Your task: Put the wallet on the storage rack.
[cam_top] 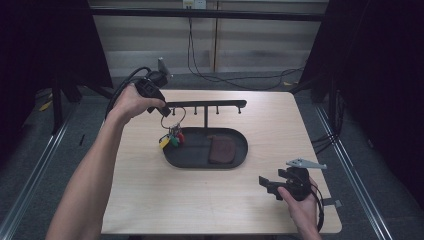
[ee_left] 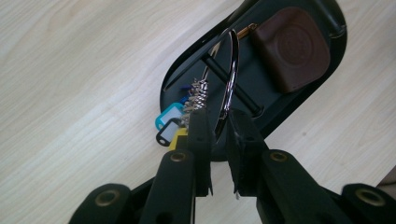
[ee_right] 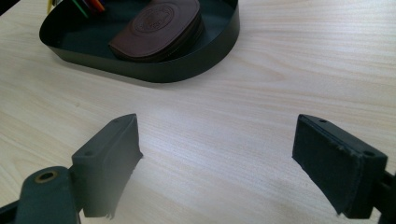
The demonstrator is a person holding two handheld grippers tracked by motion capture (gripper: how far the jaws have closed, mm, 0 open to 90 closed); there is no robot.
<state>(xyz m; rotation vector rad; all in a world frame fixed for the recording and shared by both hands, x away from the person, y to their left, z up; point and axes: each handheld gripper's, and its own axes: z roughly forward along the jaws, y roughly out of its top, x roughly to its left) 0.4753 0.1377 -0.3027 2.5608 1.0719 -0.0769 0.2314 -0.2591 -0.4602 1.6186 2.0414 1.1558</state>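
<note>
My left gripper (cam_top: 164, 110) is raised over the left end of a black oval tray (cam_top: 200, 166). It is shut on a large metal key ring (cam_top: 173, 118), from which keys and coloured tags (cam_top: 172, 139) hang. In the left gripper view the jaws pinch the key ring (ee_left: 229, 84), with blue and yellow tags (ee_left: 168, 122) dangling over the tray (ee_left: 264, 77). A brown leather pouch (cam_top: 222, 149) lies in the tray's right half. Near the table's front right my right gripper (cam_top: 268, 186) stands open and holds nothing, and it (ee_right: 215, 140) faces the tray (ee_right: 154, 72) and pouch (ee_right: 159, 25).
A black rack (cam_top: 205, 104) with several small pegs stands on a post rising from the tray, just right of my left gripper. The light wooden table (cam_top: 210, 205) ends a little behind my right hand. Cables lie on the floor beyond the far edge.
</note>
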